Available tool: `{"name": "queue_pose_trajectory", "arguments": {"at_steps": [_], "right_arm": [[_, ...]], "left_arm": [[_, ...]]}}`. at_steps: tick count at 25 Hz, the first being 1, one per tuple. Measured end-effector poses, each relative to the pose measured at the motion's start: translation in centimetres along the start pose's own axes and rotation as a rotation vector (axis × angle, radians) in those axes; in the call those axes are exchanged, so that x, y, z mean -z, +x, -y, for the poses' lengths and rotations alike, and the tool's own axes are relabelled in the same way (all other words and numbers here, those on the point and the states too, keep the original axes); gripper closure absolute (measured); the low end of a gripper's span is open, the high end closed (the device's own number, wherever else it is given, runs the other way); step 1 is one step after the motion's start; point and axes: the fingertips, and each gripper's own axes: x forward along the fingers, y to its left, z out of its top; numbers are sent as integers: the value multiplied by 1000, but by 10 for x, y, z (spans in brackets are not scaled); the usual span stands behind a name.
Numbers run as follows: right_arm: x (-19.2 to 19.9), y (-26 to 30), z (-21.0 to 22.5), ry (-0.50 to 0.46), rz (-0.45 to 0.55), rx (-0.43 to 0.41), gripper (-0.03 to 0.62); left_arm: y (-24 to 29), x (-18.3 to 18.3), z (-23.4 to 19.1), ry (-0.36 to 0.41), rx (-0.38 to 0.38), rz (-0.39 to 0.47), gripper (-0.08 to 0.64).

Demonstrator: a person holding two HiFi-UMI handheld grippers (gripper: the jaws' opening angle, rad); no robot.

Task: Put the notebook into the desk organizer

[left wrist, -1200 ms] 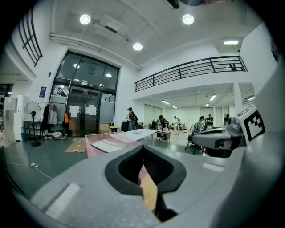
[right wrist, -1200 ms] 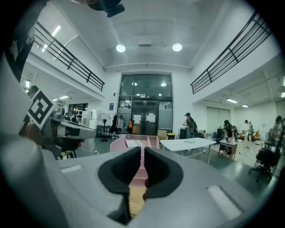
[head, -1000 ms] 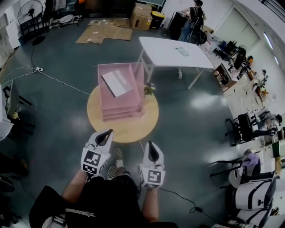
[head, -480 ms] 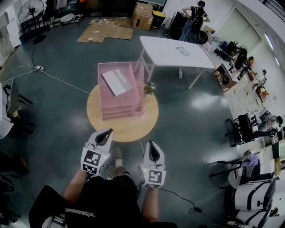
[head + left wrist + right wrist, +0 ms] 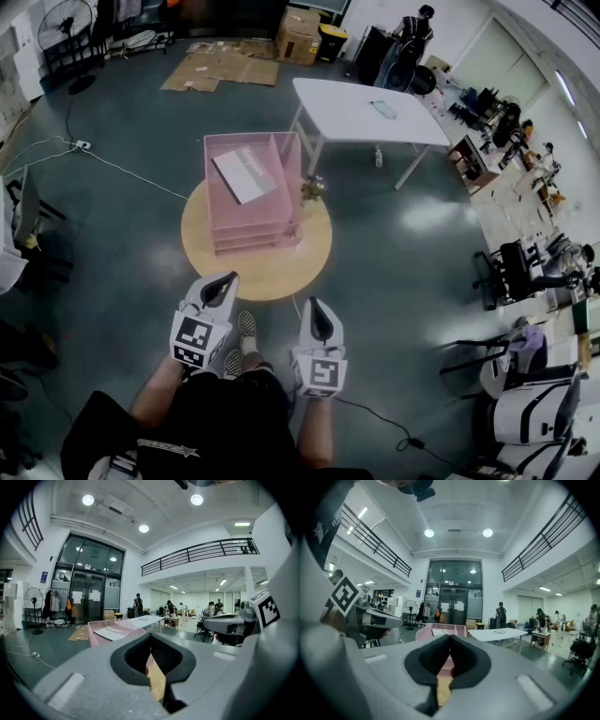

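Where marking shows nearest: each gripper's cube bears a black-and-white square pattern, the only print clear enough to make out.
Left gripper [image 5: 223,281]: near left, low above the floor beside a checkered shoe [image 5: 247,324]; its jaws meet tip to tip and hold nothing.
Right gripper [image 5: 313,305]: near right, level with the other; fully closed on itself, nothing between the jaws, touching nothing.
Bench [image 5: 272,270]: round wooden top just beyond both grippers, apart from them.
Desk organizer [image 5: 253,230]: pink stacked trays on the far half of the bench.
Notebook [image 5: 242,174]: pale, lying flat and askew in the organizer's top tray, left of its divider.
Flowers [image 5: 312,187]: small sprig on the bench, just beside the organizer's right wall.
White table [image 5: 347,111]: farther right, well apart from the bench.
Cardboard box [image 5: 300,33]: far end of the room; any print too small to read.
Glass doors [image 5: 454,604]: farthest; sheets posted on them, too small to read.
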Motion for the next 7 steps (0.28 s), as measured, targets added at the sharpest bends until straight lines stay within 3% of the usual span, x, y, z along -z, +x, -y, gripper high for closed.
{"name": "queue_pose_trajectory", "arguments": {"at_steps": [7], "right_arm": [[-8,0,-3,-7,20,-10,586]], "left_arm": [[-2,-1,1,0,1,3,549]]}}
